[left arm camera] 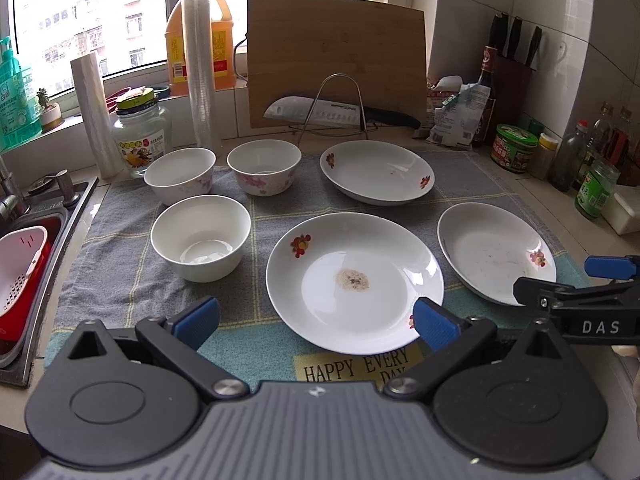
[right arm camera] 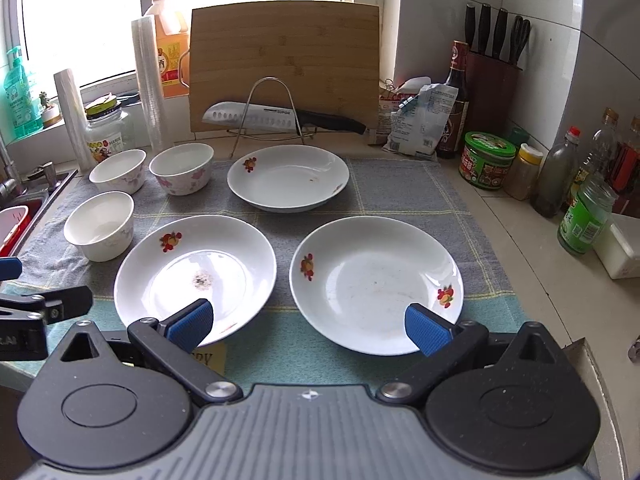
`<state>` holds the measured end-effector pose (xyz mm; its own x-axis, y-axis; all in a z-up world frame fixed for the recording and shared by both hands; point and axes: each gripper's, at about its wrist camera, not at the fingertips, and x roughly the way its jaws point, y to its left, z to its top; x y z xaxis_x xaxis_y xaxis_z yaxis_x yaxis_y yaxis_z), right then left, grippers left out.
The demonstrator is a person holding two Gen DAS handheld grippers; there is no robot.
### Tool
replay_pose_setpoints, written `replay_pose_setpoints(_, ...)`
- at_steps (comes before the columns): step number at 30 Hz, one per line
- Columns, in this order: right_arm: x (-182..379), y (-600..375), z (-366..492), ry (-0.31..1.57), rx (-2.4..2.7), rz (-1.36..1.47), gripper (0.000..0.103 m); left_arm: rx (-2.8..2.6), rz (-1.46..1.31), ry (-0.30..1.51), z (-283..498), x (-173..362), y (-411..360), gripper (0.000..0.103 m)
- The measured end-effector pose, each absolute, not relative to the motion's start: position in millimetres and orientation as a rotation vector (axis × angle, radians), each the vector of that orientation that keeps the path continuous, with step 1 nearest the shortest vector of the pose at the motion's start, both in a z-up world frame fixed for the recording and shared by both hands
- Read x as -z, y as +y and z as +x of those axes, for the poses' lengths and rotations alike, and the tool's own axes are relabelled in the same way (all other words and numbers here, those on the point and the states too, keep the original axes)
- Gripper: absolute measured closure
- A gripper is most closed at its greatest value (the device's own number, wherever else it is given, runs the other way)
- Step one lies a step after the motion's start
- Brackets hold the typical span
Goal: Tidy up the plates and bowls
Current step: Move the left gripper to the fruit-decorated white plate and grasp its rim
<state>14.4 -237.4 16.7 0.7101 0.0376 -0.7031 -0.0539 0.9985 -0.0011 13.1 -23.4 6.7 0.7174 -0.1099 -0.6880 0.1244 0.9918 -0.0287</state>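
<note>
1. Resting on a grey checked towel point(left arm camera: 132, 280) are three plates and three bowls, all apart: stained plate point(left arm camera: 354, 282), right plate point(right arm camera: 376, 284), far plate point(left arm camera: 376, 172); near bowl point(left arm camera: 201, 248), left bowl point(left arm camera: 180, 175), flowered bowl point(left arm camera: 264, 172).
2. Left gripper point(left arm camera: 316, 322) and right gripper point(right arm camera: 308, 326) hover spread wide, empty, at the towel's near edge.
3. Bare towel shows between dishes; a sink point(left arm camera: 36, 240) borders the left.

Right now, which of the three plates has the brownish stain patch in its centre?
The near-left plate, right of the lone front bowl. The near-right plate shows only faint specks; the far plate has one small mark.
</note>
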Motion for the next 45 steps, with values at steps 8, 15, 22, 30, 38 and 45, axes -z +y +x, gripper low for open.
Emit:
replay_pose_setpoints(8, 25.7, -280.1, 22.5, 0.832, -0.011, -0.009, 0.0, 0.153, 0.014, 0.741, 20.5, 0.1, -34.3, 0.001)
replay_pose_setpoints(15, 59.4, -306.6, 36.9, 0.887, -0.023, -0.016, 0.0, 0.164, 0.023, 0.746, 33.1, 4.3, -51.4, 0.001)
replay_pose_setpoints(22, 82.3, -319.6, 53.7, 0.911, -0.103, -0.068, 0.0, 0.181, 0.029, 0.749, 53.6, 11.4, -73.3, 0.001)
replay_pose_setpoints(30, 92.4, -329.6, 66.0, 0.88, -0.27, -0.136, 0.0, 0.178, 0.09, 0.758, 75.7, 17.3, -107.8, 0.001)
replay_pose_setpoints(38, 93.8, -339.8, 74.7, 0.838, -0.394, -0.185, 0.0, 0.229, 0.133, 0.793, 99.6, 15.8, -143.1, 0.001)
replay_pose_setpoints(45, 97.0, -346.3, 74.2, 0.793, -0.439, -0.194, 0.0, 0.324, 0.212, 0.828, 130.3, 21.0, -177.4, 0.001)
